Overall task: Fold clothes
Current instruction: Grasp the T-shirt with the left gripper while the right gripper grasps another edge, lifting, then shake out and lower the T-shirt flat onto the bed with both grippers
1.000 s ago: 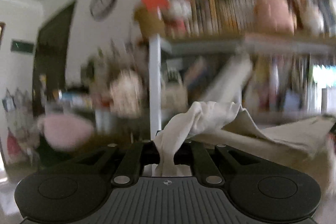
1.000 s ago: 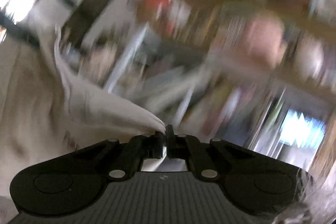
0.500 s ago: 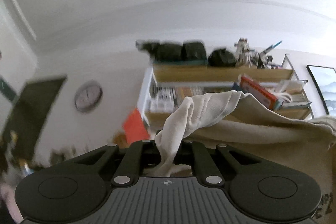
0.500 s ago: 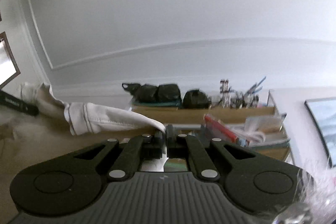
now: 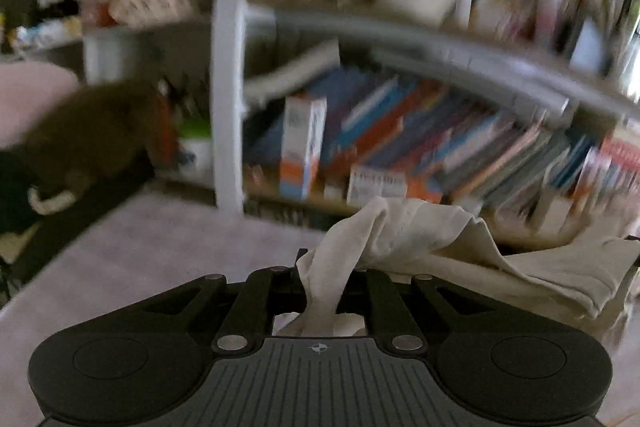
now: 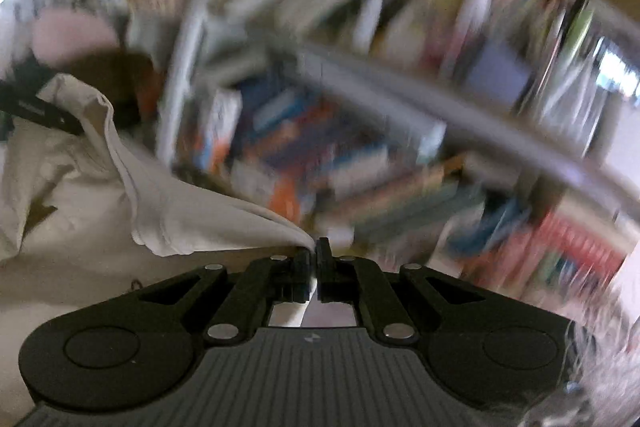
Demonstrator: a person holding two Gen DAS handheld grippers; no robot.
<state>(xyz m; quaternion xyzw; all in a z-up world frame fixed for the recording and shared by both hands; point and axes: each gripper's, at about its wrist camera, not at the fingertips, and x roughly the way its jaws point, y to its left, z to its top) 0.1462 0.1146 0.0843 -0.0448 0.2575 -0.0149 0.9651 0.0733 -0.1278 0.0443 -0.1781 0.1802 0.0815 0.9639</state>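
Observation:
A cream-white garment [image 5: 408,231] is stretched between both grippers. My left gripper [image 5: 326,267] is shut on a bunched fold of it, and the cloth spills over the fingers and trails off to the right. In the right wrist view the same garment [image 6: 168,203] fans out to the left, and my right gripper [image 6: 314,253] is shut on a thin corner of it. The other gripper's black body [image 6: 36,111] shows at the far left edge of that view. Both views are blurred by motion.
A tall white bookshelf [image 5: 230,67] packed with colourful books [image 5: 400,139] fills the background. A pale pinkish-grey surface [image 5: 160,251] lies below the left gripper. A brown plush toy [image 5: 88,131] and a pink cushion [image 5: 28,95] sit at the left.
Both grippers swung up to face the ceiling half a second ago and have now come down sharply toward the pale surface, still holding the garment.

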